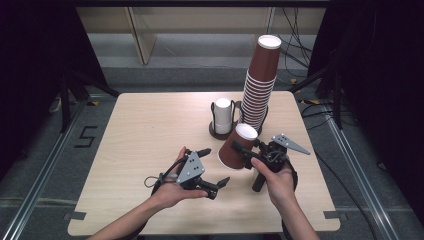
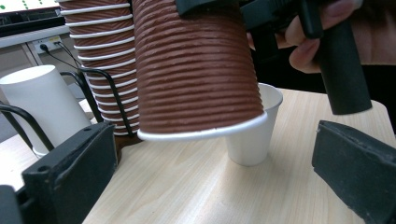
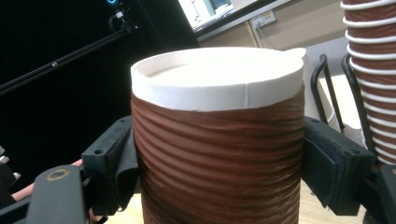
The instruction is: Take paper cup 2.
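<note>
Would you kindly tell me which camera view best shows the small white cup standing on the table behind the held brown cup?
The left gripper view: the small white cup stands upright on the table, partly behind the brown cup. In the other two views I cannot make it out.

A lab-like recording space: black curtains (image 1: pixel 30 60), floor rails (image 1: pixel 45 165), loose cables (image 1: pixel 295 45) around one wooden table (image 1: pixel 150 130).

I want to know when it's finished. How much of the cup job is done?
Done: a brown cup is off the tall stack, gripped upside down in the right gripper. In hand: it hangs above a small white cup on the table. Left: probably lowering it over that cup. The left gripper waits open, holding nothing.
</note>
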{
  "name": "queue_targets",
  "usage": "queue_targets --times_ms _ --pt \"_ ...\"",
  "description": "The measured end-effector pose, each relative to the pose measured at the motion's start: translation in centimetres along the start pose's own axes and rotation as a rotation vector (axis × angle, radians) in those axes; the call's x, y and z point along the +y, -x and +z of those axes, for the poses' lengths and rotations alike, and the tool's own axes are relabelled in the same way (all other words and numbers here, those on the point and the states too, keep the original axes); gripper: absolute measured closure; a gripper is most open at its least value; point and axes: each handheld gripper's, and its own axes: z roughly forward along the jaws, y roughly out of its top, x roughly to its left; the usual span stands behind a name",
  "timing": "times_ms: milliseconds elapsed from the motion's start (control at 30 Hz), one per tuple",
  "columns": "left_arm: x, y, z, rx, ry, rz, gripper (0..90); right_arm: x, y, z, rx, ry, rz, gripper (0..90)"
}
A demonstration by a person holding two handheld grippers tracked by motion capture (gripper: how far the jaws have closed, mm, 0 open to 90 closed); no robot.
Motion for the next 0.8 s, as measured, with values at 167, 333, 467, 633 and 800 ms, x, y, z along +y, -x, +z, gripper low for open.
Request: queue_targets --times_ms 167,333,467,633,800 --pt "-0.2 -0.2 0.0 0.013 0.009 -0.009 0.0 -0.5 0.1 0.0 0.0 -0.004 0.017 20.7" --pt "-0.2 -0.4 0.4 0.015 0.015 -0.02 0.0 -0.8 0.3 0.2 0.006 -0.005 0.051 20.8" --pt "-0.3 -0.2 0.9 0.005 0.019 -0.023 0.0 -1.1 0.4 0.4 0.016 -0.004 0.06 20.8" --pt "-0.2 -0.2 1.4 0.002 0.02 -0.035 0.0 -1.2 0.6 0.2 0.01 -0.007 0.076 20.7" --pt "-0.2 -0.3 1.7 0.005 0.021 -0.042 0.0 -1.2 0.6 0.0 0.014 0.001 0.082 20.8"
